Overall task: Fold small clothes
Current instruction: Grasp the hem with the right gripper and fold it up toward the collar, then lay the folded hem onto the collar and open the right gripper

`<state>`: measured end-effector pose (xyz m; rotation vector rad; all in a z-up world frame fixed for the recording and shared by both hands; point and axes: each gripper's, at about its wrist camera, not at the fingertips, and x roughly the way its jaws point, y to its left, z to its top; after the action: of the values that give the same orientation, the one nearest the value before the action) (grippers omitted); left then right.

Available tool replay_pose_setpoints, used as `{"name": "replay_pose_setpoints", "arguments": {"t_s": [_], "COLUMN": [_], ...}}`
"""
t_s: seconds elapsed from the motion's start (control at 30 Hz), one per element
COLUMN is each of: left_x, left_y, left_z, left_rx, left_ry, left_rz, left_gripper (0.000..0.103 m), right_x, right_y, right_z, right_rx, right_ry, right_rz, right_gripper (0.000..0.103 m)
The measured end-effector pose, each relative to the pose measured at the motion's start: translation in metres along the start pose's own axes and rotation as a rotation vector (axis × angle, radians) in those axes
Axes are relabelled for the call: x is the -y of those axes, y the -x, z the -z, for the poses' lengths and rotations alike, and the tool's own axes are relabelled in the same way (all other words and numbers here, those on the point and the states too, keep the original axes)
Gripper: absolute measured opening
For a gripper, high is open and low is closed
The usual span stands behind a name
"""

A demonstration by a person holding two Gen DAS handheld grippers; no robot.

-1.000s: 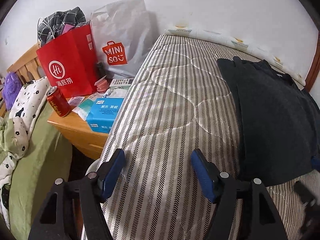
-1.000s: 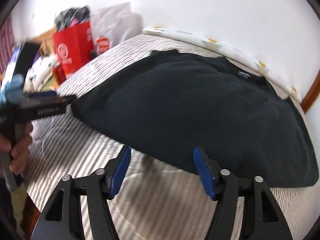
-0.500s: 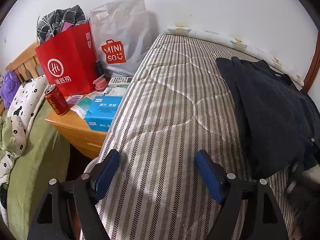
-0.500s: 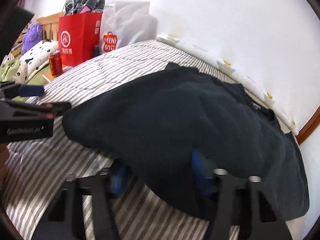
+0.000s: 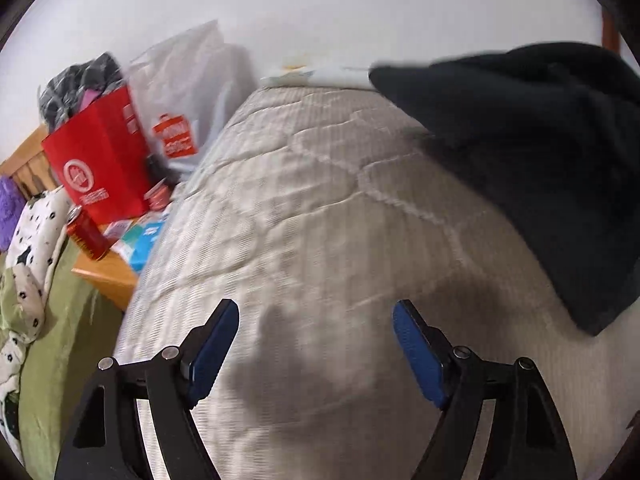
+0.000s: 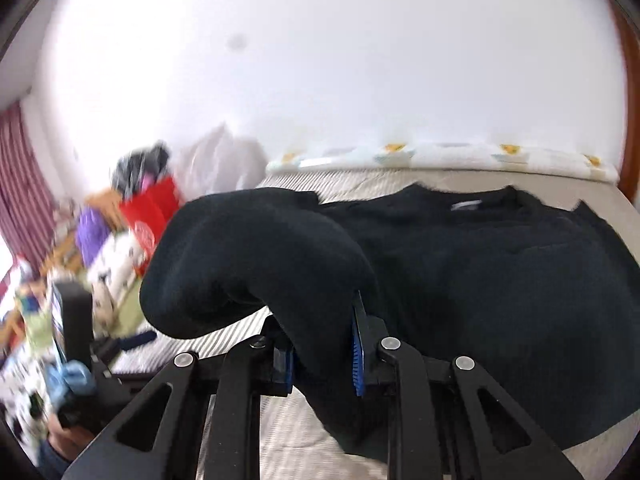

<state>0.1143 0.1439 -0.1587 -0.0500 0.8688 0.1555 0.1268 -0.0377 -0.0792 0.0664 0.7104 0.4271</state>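
The right gripper (image 6: 322, 360) clamps the dark knitted sweater's (image 6: 500, 264) lifted left edge (body lies rightward); the left gripper (image 5: 316, 348) gapes empty.

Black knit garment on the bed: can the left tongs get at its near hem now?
Probably yes. The left tongs are open over bare striped mattress, and the black knit garment lies ahead-right with nothing between.

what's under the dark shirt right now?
Striped mattress lies under the dark shirt. The right gripper holds its near-left edge lifted, exposing some quilting. Anything beneath the flat part is covered; can't tell.
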Motion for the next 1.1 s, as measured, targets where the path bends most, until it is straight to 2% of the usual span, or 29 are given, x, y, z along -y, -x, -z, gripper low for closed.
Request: {"name": "replay_pose_setpoints", "arguments": {"t_s": [0.13, 0.3, 0.43, 0.5, 0.6, 0.67, 0.77, 0.9, 0.97, 1.1], "left_x": [0.033, 0.071, 0.101, 0.113, 0.128, 0.133, 0.135, 0.14, 0.146, 0.163], "left_y": [0.004, 0.008, 0.013, 0.014, 0.017, 0.02, 0.025, 0.035, 0.039, 0.04], "left_z": [-0.008, -0.012, -0.01, -0.009, -0.008, -0.009, -0.005, 0.0, 0.002, 0.01], "left_rx": [0.018, 0.048, 0.067, 0.074, 0.083, 0.076, 0.061, 0.065, 0.058, 0.041], "left_ry": [-0.026, -0.043, -0.084, -0.114, -0.136, -0.134, -0.123, -0.13, -0.151, -0.185], "left_rz": [0.048, 0.12, 0.183, 0.2, 0.241, 0.28, 0.359, 0.427, 0.46, 0.538], "left_gripper": [0.078, 0.078, 0.078, 0.078, 0.078, 0.078, 0.078, 0.079, 0.079, 0.08], "right_x": [0.061, 0.141, 0.187, 0.208, 0.223, 0.228, 0.233, 0.235, 0.237, 0.252], "right_y": [0.033, 0.065, 0.076, 0.079, 0.086, 0.092, 0.096, 0.09, 0.081, 0.047], "right_z": [-0.007, 0.01, 0.033, 0.045, 0.056, 0.057, 0.048, 0.034, 0.028, 0.018], "right_rx": [0.059, 0.096, 0.073, 0.037, 0.028, 0.036, 0.066, 0.069, 0.064, -0.002], "right_ry": [-0.122, -0.265, -0.33, -0.352, -0.358, -0.352, -0.339, -0.359, -0.353, -0.4], "right_rz": [-0.003, 0.034, 0.089, 0.133, 0.172, 0.194, 0.21, 0.171, 0.185, 0.229], "right_gripper": [0.019, 0.019, 0.021, 0.028, 0.039, 0.052, 0.066, 0.069, 0.071, 0.07]}}
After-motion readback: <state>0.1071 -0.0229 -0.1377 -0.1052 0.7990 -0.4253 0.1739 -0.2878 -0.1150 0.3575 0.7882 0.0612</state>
